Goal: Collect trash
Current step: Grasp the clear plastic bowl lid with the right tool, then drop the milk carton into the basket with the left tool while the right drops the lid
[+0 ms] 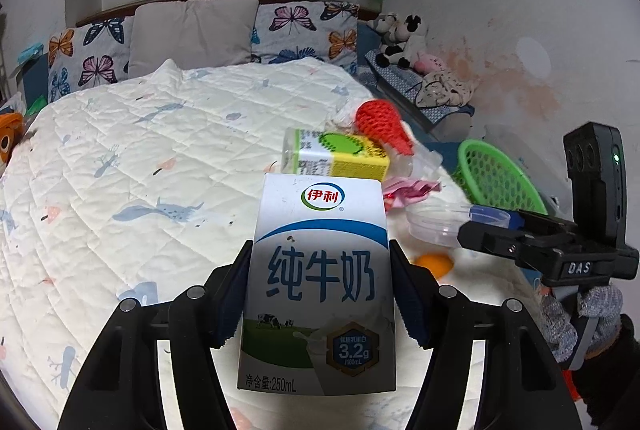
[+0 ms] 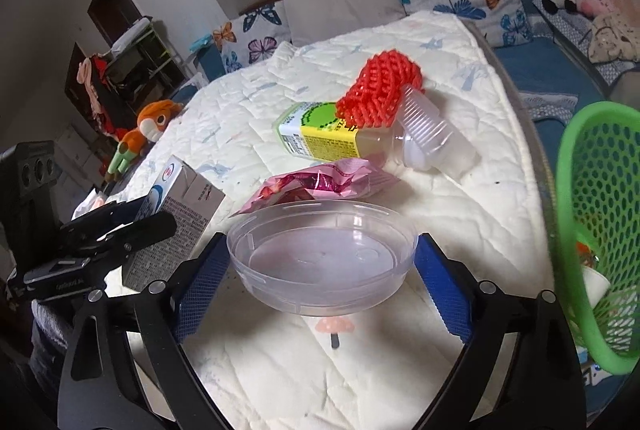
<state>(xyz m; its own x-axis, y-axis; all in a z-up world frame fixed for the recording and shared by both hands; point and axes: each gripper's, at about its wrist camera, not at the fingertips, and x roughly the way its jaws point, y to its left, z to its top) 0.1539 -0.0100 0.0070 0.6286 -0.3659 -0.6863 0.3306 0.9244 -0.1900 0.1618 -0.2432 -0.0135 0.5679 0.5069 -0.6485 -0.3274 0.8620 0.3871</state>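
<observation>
Left wrist view: the left tongs (image 1: 320, 286) pinch a white and blue milk carton (image 1: 320, 282) by its two narrow sides, both pads pressed flat against it. The carton stands upright between them, long axis vertical, its printed front toward the camera and its top edge pointing up, above the quilted bed cover (image 1: 140, 157).

Beyond it lies a green and yellow drink bottle (image 1: 340, 153) on its side, long axis running left to right, with a red foam fruit net (image 1: 382, 123) just behind it and a pink wrapper (image 1: 408, 189) near its right end. A green mesh basket (image 1: 496, 173) stands at the bed's right edge.

Right wrist view: the right tongs (image 2: 322, 266) are spread around a clear round plastic bowl (image 2: 322, 250), mouth upward. The blue pads sit just beside its rim on either side; whether they touch it I cannot tell. The bowl appears raised off the cover, its far rim touching the wrapper. A clear ribbed cup (image 2: 432, 133) lies tipped beside the net and bottle, its mouth toward the lower right. The basket fills the right edge, tilted.
</observation>
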